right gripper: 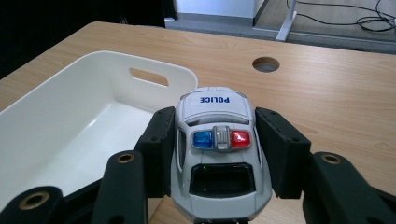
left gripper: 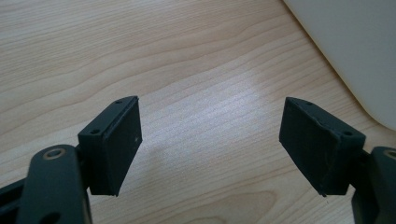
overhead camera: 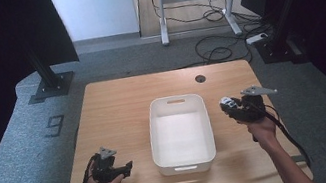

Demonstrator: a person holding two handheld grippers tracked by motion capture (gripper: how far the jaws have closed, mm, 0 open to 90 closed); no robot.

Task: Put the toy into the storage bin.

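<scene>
Toy car [overhead camera: 229, 104] first, from the high view: I see it pinched in my right hand-held gripper [overhead camera: 231, 105], raised off the surface [overhead camera: 117, 99] just to the right of the bin [overhead camera: 175, 102] and near its rim. The right forearm comes up from the near edge, wrist bent inward so the jaws point toward the bin. My left hand-held gripper [overhead camera: 126, 168] sits low, well to the other side of the bin, jaws aimed toward its near corner.

Left gripper view: the left jaws stand wide apart with nothing between them, bare wood beneath, and the bin's curved wall [left gripper: 355, 56] just ahead and to one side.

Right gripper view: the right jaws are closed on the car's flanks, one pad on each door, with the roof lights between them and the POLICE bonnet pointing away from me. I judge it a light, hard plastic shell, stiff enough to take the squeeze but glossy, so it could slip or twist. The flat sides at mid-body are the best hold; the nose tapers. The bin lies ahead and to the left of the jaws.
</scene>
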